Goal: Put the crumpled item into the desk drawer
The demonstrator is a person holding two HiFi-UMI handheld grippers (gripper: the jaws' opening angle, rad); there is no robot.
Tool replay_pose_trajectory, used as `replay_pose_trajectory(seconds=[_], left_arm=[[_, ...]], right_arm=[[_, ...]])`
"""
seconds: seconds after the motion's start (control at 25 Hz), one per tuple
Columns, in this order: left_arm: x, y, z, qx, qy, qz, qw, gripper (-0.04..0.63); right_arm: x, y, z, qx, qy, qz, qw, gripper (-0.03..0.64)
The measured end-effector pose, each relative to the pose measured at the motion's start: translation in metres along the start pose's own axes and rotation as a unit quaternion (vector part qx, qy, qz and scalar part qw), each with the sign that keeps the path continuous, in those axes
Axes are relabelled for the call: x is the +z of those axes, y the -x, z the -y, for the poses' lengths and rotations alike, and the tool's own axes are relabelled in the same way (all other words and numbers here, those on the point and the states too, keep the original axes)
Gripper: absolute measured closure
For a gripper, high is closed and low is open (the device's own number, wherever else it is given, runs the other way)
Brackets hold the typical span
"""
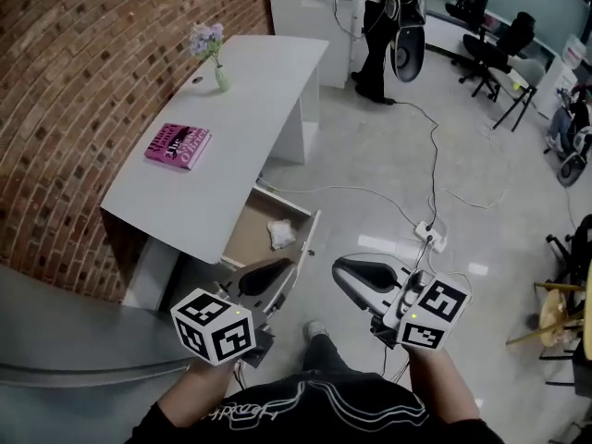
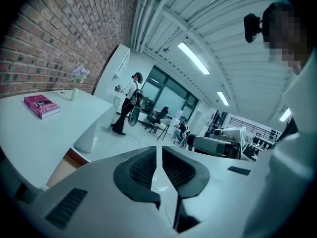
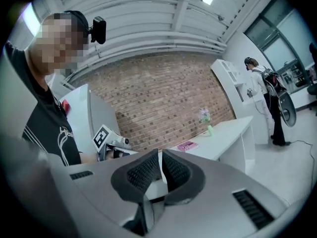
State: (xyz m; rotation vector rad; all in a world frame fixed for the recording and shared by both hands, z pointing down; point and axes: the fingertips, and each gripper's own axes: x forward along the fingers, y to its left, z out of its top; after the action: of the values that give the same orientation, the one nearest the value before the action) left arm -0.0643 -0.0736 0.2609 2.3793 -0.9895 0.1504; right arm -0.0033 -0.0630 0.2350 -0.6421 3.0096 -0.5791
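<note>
The crumpled item point(image 1: 280, 234), a small white wad, lies inside the open drawer point(image 1: 242, 240) of the white counter point(image 1: 231, 128), toward the drawer's front right corner and close to its front panel. Neither claw is touching it. In the head view the left claw point(image 1: 277, 271) is held up just in front of the drawer's front panel, on the person's side of it, so the wad sits beyond and slightly above its tip in that picture, apart from it. The right claw point(image 1: 347, 271) is further to the right, over the bare floor, well clear of the drawer. In the left gripper view the left claw point(image 2: 159, 165) has its two dark ribbed pads drawn almost together, with only a thin slit between them and nothing in it; it looks out across the room rather than at the drawer. In the right gripper view the right claw point(image 3: 160, 170) likewise has its pads nearly meeting and holds nothing. On the counter, well back from the drawer, a pink book point(image 1: 177, 145) lies flat, and a small vase of purple flowers point(image 1: 220, 72) stands near the brick wall. A white power strip point(image 1: 430, 237) lies on the floor to the right.
</note>
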Motion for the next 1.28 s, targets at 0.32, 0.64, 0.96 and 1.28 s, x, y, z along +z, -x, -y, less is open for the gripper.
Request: replay_pose_trajectory(seconds=[0.32, 0.64, 0.96, 1.28], left_arm=[[0.045, 0.083, 0.105, -0.033, -0.100, 0.065, 0.9923, 0.569], [0.026, 0.110, 0.167, -0.070, -0.103, 0.076, 0.9893, 0.571], [0.009, 0.141, 0.182, -0.041, -0.140, 0.085, 0.9857, 0.571], [0.006, 0.138, 0.181, -0.012, -0.126, 0.090, 0.9878, 0.571]], right_arm=[[0.048, 0.049, -0.106, 0.012, 0.067, 0.053, 0.996, 0.565], [0.050, 0.077, -0.157, 0.005, 0.087, 0.061, 0.994, 0.565], [0.046, 0.089, -0.187, -0.004, 0.091, 0.062, 0.994, 0.565], [0.050, 0.100, -0.184, 0.011, 0.085, 0.065, 0.994, 0.565]])
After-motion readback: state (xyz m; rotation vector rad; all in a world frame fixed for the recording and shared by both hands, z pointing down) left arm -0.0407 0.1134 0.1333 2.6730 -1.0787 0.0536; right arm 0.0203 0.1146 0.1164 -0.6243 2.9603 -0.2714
